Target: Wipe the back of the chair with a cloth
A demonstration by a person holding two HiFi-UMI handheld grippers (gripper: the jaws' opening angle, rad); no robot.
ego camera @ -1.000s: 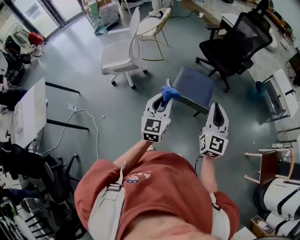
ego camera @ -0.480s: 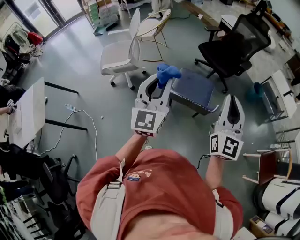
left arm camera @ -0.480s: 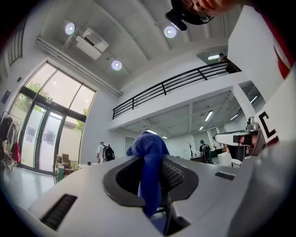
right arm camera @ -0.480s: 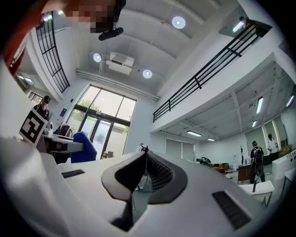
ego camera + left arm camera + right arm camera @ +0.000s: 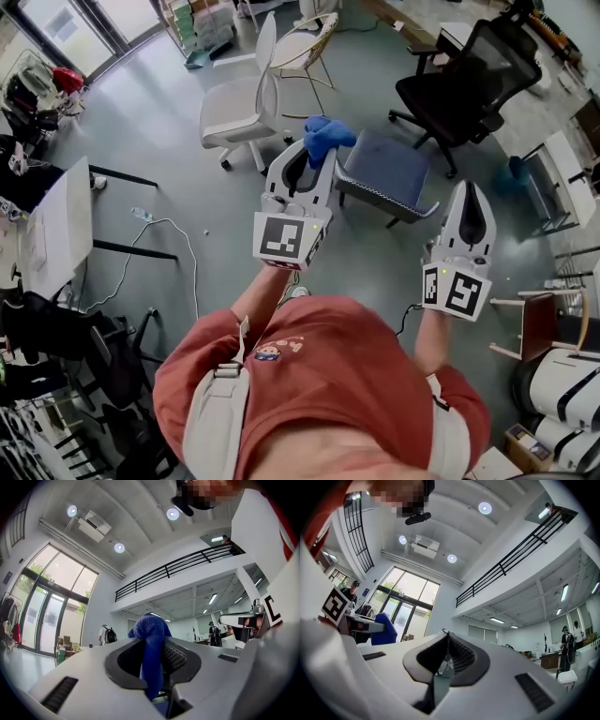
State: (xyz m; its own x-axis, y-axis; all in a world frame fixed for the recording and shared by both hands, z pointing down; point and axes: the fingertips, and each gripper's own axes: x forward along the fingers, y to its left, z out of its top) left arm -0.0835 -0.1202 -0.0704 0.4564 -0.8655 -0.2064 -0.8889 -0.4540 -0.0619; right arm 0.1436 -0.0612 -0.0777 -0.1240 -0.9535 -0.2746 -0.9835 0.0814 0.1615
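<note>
My left gripper (image 5: 316, 155) is shut on a bunched blue cloth (image 5: 327, 134), raised well above the floor. In the left gripper view the cloth (image 5: 151, 651) hangs between the jaws of the left gripper (image 5: 157, 641), which point up toward the ceiling. My right gripper (image 5: 469, 187) is shut on nothing, held out to the right of the left one. Its ribbed jaws meet in the right gripper view (image 5: 446, 639), where the cloth (image 5: 385, 629) also shows at the far left. Below the grippers stands a dark blue padded chair (image 5: 389, 169). Neither gripper touches any chair.
A white office chair (image 5: 236, 105) stands to the left of the padded one, a wire-frame chair (image 5: 305, 47) behind it, and a black mesh office chair (image 5: 467, 84) at the right. A white desk (image 5: 58, 230) and a cable (image 5: 159, 244) on the floor lie left.
Both grippers have risen toward the head camera and tilted upward. The left one carried the cloth up with it; the right one shifted further right.
</note>
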